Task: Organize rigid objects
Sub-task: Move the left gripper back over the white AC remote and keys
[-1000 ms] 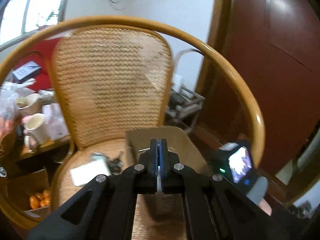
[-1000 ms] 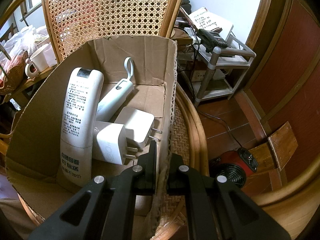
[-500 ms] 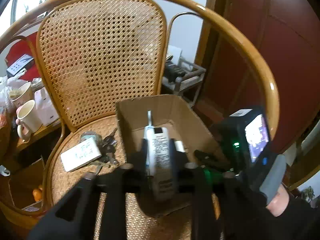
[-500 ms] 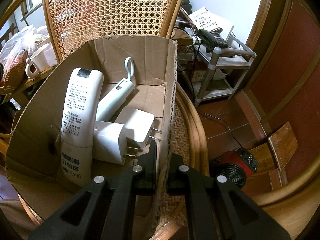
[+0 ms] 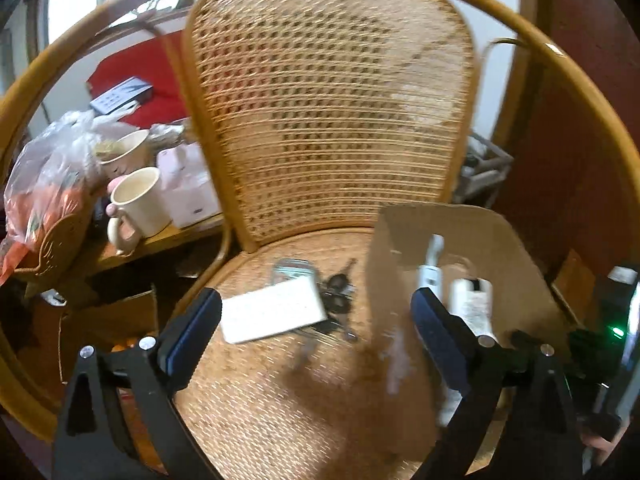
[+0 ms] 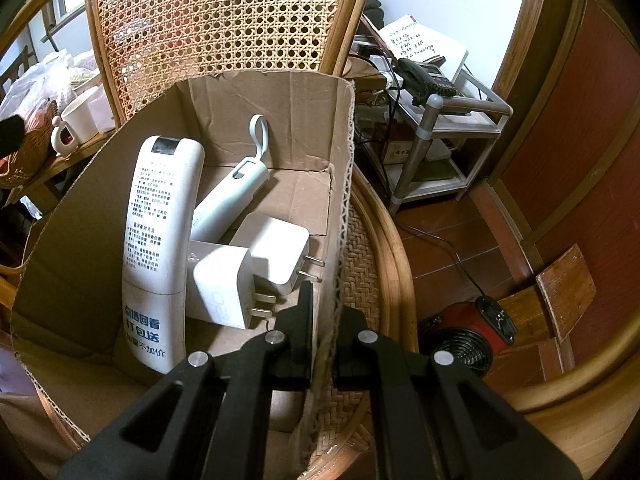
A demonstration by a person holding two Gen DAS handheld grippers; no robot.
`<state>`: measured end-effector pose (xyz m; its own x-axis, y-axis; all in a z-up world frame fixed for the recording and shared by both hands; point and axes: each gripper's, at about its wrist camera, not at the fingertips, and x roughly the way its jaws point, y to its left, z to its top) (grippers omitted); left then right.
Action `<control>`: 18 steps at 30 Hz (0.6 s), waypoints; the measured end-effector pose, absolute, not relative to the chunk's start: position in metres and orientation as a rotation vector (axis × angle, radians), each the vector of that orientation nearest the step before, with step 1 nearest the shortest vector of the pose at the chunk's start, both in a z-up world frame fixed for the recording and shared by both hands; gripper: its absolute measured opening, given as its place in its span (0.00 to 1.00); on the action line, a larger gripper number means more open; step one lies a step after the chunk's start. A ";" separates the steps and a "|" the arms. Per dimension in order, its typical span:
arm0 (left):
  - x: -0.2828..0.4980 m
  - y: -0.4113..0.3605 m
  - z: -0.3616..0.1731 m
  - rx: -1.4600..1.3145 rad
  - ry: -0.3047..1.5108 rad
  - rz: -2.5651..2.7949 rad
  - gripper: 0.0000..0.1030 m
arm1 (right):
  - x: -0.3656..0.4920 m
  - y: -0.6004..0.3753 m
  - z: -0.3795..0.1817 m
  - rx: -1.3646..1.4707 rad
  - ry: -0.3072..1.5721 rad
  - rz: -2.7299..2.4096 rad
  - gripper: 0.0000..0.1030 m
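A cardboard box [image 6: 304, 92] sits on the seat of a rattan chair [image 5: 332, 120]. In it lie a white remote [image 6: 160, 240], a pale blue handled tool [image 6: 232, 196] and two white plug adapters [image 6: 224, 280]. My right gripper [image 6: 322, 320] is shut on the box's right wall. My left gripper [image 5: 316, 320] is open and empty above the seat, left of the box [image 5: 472, 232]. On the seat between its fingers lie a white flat card [image 5: 272, 312], a bunch of dark keys [image 5: 340, 292] and a small silver item [image 5: 292, 270].
A side table at the left holds cream mugs [image 5: 140, 200], a white box and a bag of oranges [image 5: 44, 192]. A metal rack with a telephone [image 6: 428, 80] stands right of the chair. A small red fan [image 6: 468, 332] is on the floor.
My left gripper opened, let go of the white remote into the box and swung left over the seat. My right gripper kept its hold on the box wall.
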<state>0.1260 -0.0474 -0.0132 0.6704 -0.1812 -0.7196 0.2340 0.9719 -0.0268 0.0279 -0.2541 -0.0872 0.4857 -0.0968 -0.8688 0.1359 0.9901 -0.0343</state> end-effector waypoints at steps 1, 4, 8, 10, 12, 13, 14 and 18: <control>0.133 -0.044 -0.016 0.069 0.804 -0.222 0.93 | 0.028 -0.254 -0.087 0.041 1.054 -0.142 0.08; 0.152 -0.035 -0.028 0.079 0.832 -0.200 0.93 | 0.028 -0.254 -0.087 0.041 1.054 -0.141 0.08; 0.173 -0.027 -0.052 0.120 0.897 -0.211 0.93 | 0.028 -0.254 -0.087 0.040 1.054 -0.141 0.08; 0.180 -0.024 -0.063 0.140 0.928 -0.229 0.93 | 0.028 -0.254 -0.087 0.041 1.054 -0.142 0.08; 0.186 -0.022 -0.073 0.144 0.954 -0.248 0.93 | 0.028 -0.254 -0.087 0.041 1.054 -0.142 0.08; 0.188 -0.020 -0.077 0.144 0.964 -0.258 0.93 | 0.028 -0.254 -0.087 0.041 1.054 -0.142 0.08; 0.191 -0.019 -0.081 0.146 0.971 -0.268 0.93 | 0.028 -0.254 -0.087 0.041 1.054 -0.142 0.08; 0.200 -0.017 -0.093 0.150 0.999 -0.305 0.93 | 0.028 -0.254 -0.087 0.041 1.054 -0.141 0.08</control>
<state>0.1999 -0.0174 -0.0931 0.5034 -0.1830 -0.8444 0.3195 0.9475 -0.0149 0.0276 -0.2539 -0.0871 0.4859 -0.0967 -0.8686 0.1357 0.9902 -0.0344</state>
